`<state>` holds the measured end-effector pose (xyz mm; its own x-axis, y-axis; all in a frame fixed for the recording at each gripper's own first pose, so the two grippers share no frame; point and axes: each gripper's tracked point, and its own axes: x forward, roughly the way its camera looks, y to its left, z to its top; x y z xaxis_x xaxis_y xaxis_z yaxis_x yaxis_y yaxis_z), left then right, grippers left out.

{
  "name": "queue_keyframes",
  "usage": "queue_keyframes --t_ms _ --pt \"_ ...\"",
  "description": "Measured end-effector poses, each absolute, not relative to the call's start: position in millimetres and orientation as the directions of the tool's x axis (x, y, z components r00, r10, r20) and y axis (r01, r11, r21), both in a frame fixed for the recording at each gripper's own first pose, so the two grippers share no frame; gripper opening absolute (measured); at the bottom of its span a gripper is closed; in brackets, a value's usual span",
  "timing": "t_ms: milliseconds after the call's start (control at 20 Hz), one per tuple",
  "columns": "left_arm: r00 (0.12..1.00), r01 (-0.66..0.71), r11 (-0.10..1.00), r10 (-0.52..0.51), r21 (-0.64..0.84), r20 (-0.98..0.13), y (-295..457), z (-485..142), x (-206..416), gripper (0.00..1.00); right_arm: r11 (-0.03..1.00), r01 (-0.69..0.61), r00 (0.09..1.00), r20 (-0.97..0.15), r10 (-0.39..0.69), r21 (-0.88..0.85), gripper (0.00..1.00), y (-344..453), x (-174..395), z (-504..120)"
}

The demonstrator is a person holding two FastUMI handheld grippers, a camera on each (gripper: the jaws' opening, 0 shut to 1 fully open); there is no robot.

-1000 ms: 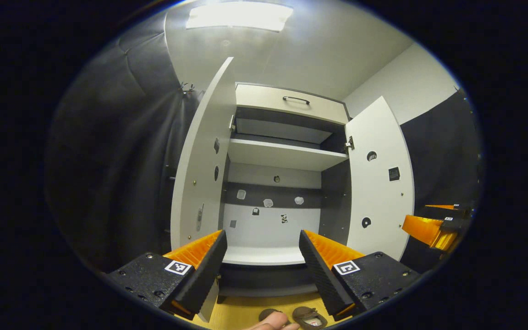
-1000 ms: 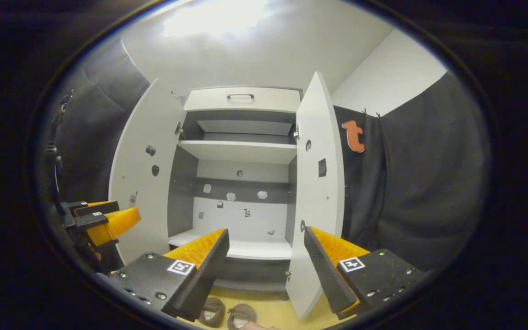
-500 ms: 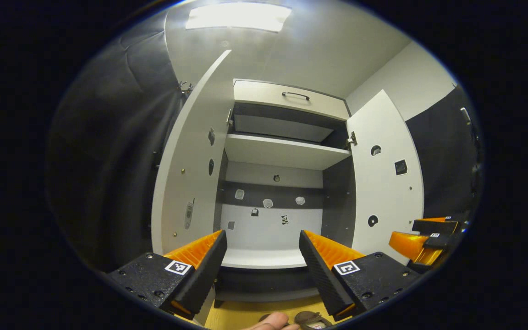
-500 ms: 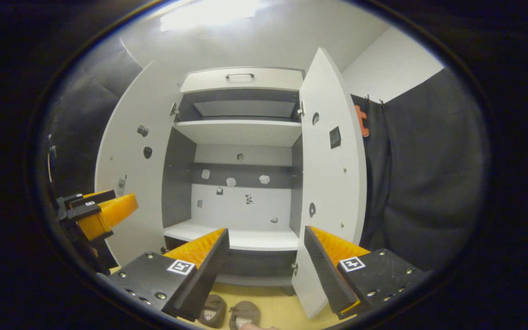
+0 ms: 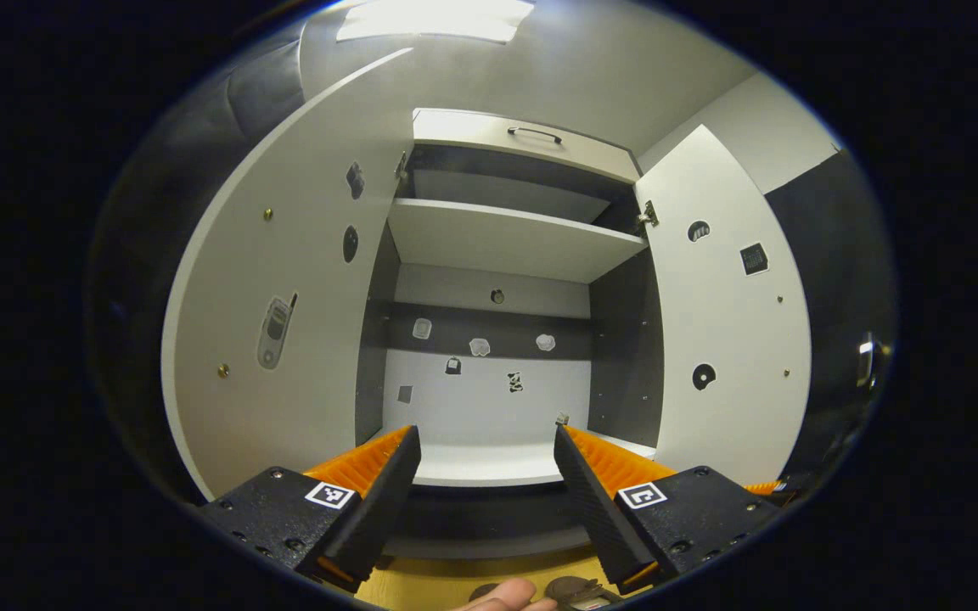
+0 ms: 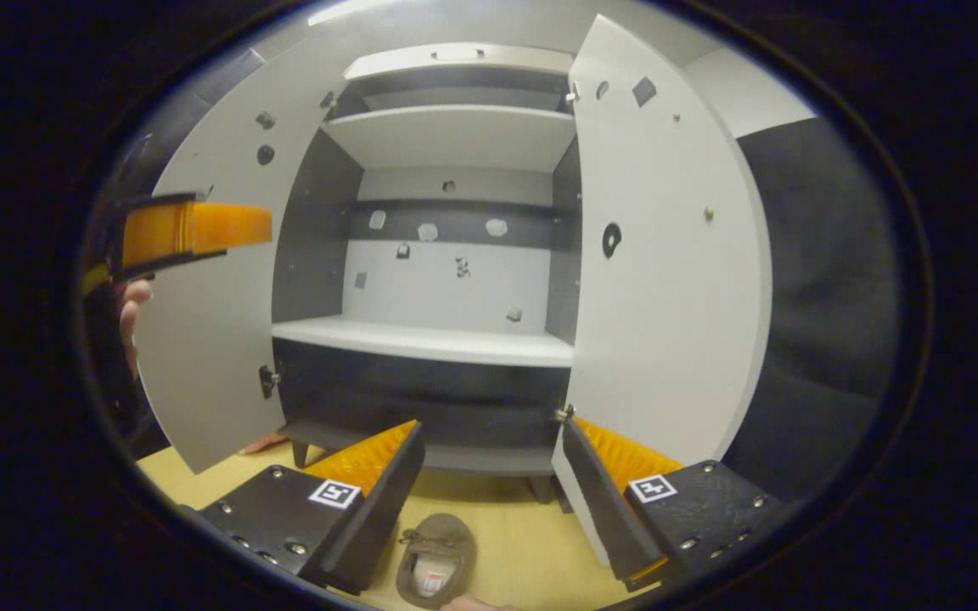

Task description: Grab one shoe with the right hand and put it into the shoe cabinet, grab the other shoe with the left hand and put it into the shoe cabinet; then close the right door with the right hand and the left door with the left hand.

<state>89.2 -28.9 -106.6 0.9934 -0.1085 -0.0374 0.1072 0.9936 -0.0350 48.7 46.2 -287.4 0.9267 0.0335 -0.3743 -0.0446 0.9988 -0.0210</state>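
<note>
- The cabinet (image 6: pixel 446 339) stands with both doors swung wide: left door (image 6: pixel 200 339), right door (image 6: pixel 667 280).
- Right gripper (image 6: pixel 489 475) hangs low before the cabinet, jaws apart, holding nothing.
- A shoe (image 6: pixel 436 556) lies on the floor (image 6: pixel 523 543) between and below its fingers, untouched.
- Left gripper (image 5: pixel 485 467) faces the bare lower shelf (image 5: pixel 489 462), jaws apart and empty.

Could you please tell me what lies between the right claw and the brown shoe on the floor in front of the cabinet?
Nothing: in the right gripper view, the open right claw hangs over the shoe, with bare yellow floor between.
</note>
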Motion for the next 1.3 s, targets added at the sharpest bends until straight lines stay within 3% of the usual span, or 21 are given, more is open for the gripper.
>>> queue_keyframes --t_ms 250,400,500,600,700,750,800,850,1000,1100,1150,1200,1300 --pt "0.995 0.099 0.995 -0.099 -0.008 -0.025 -18 -106 101 0.97 0.992 -0.127 0.802 -0.588 0.104 0.002 0.96 81 6 -401" --pt "0.993 0.114 0.993 -0.114 -0.015 -0.028 -18 -108 103 0.97 0.987 -0.157 0.689 -0.71 0.142 0.045 0.99 100 -22 -458" --pt "0.992 0.123 0.992 -0.123 -0.001 -0.034 -16 -111 106 0.96 0.988 -0.132 0.649 -0.747 0.145 0.078 0.96 105 -29 -478" --pt "0.993 0.116 0.993 -0.116 0.01 -0.03 -11 -112 112 0.96 0.987 -0.131 0.619 -0.77 0.158 0.097 0.84 113 -30 -491" --pt "0.993 0.11 0.994 -0.11 0.004 -0.04 -7 -117 118 0.96 0.99 -0.105 0.627 -0.767 0.136 0.09 0.79 113 -19 -497" --pt "0.992 0.113 0.994 -0.113 -0.002 -0.051 -8 -120 121 0.96 0.991 -0.09 0.618 -0.775 0.136 0.102 0.66 117 -12 -507" --pt "0.991 0.117 0.993 -0.118 -0.011 -0.067 -8 -125 123 0.96 0.99 -0.066 0.59 -0.795 0.142 0.127 0.65 123 -12 -514" --pt "0.989 0.122 0.992 -0.124 -0.021 -0.077 -9 -128 125 0.96 0.985 -0.065 0.568 -0.806 0.168 0.16 0.54 132 -14 -517" --pt "0.986 0.138 0.99 -0.138 -0.012 -0.098 -14 -137 130 0.97 0.99 -0.072 0.573 -0.807 0.142 0.123 0.51 128 -2 -527" --pt "0.983 0.149 0.989 -0.149 -0.002 -0.103 -16 -139 131 0.97 0.986 -0.062 0.578 -0.8 0.16 0.152 0.1 131 3 -534" --pt "0.984 0.15 0.989 -0.149 0.002 -0.103 -17 -138 132 0.97 0.982 -0.065 0.59 -0.787 0.18 0.176 0.1 132 5 -535" --pt "0.984 0.149 0.989 -0.148 0.004 -0.099 -17 -138 132 0.97 0.978 -0.085 0.603 -0.771 0.204 0.192 0.01 133 7 -527" --pt "0.988 0.124 0.992 -0.121 0.018 -0.092 -12 -137 133 0.96 0.968 -0.121 0.631 -0.736 0.246 0.22 0.01 135 10 -513"
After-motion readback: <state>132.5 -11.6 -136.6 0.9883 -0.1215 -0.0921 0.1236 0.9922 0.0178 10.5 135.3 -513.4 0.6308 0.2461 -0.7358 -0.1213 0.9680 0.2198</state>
